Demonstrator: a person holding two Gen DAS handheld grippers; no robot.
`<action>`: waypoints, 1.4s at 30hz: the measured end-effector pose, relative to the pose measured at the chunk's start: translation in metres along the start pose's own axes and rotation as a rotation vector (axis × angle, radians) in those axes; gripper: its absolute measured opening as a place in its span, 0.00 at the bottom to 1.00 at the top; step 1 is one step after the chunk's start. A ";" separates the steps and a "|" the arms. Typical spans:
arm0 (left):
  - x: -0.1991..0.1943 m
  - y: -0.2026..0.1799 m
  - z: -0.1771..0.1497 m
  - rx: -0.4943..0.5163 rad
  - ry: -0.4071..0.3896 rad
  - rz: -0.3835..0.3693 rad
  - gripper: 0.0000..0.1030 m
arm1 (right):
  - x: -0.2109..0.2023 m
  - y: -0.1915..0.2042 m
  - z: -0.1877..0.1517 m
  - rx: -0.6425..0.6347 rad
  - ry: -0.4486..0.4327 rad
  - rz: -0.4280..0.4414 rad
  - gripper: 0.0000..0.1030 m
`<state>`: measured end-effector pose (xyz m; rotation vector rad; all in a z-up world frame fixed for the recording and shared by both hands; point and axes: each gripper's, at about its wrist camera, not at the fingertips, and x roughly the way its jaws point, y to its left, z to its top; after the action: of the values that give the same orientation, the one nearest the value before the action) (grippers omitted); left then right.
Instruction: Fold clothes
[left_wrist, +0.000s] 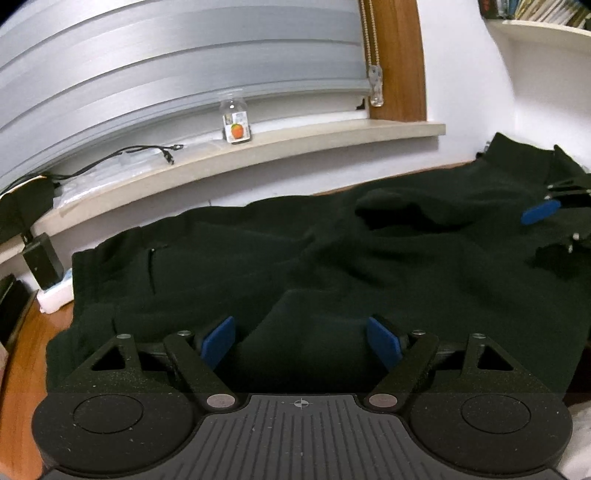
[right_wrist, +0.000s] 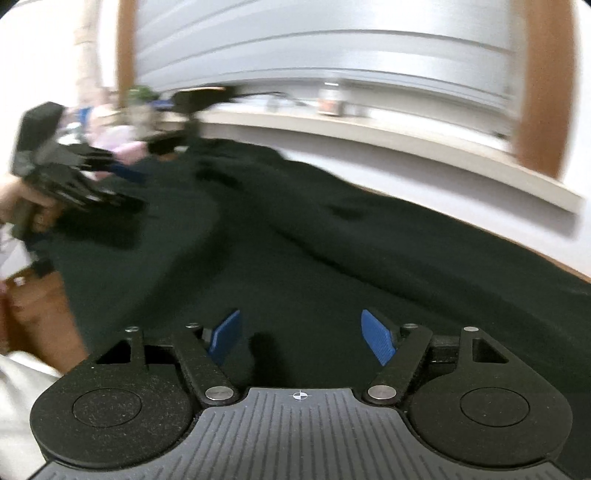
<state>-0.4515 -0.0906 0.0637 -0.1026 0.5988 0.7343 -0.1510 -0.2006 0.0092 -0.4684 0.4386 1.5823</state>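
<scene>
The dark garment (left_wrist: 332, 258) lies lengthwise below the windowsill (left_wrist: 258, 147), left gripper (left_wrist: 301, 339) and right gripper (right_wrist: 301, 338) both wide (empty) over its near edge.

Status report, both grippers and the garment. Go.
Left gripper jaws open, empty. Right gripper jaws open, empty. Dark garment spread, rumpled, unfolded. Nothing in the way.

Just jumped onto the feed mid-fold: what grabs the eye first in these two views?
A big dark garment spread over the wooden table fills both views, rumpled near its far right end. Both tongs sit open low over it: the left tongs near the front edge, the right tongs over the cloth too. Behind, a small clear bottle with an orange label stands alone on the pale windowsill below grey blinds.
</scene>
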 end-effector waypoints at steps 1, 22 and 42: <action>-0.001 -0.002 -0.001 -0.001 0.001 -0.003 0.79 | 0.002 0.009 0.004 -0.012 0.000 0.026 0.69; -0.030 -0.041 -0.002 0.113 -0.044 -0.013 0.79 | 0.053 0.043 0.069 -0.047 0.036 0.130 0.04; -0.030 -0.081 -0.011 0.185 -0.040 -0.131 0.76 | 0.069 0.001 0.063 0.053 0.070 0.107 0.45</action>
<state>-0.4217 -0.1724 0.0616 0.0434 0.6131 0.5499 -0.1581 -0.1089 0.0248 -0.4675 0.5660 1.6561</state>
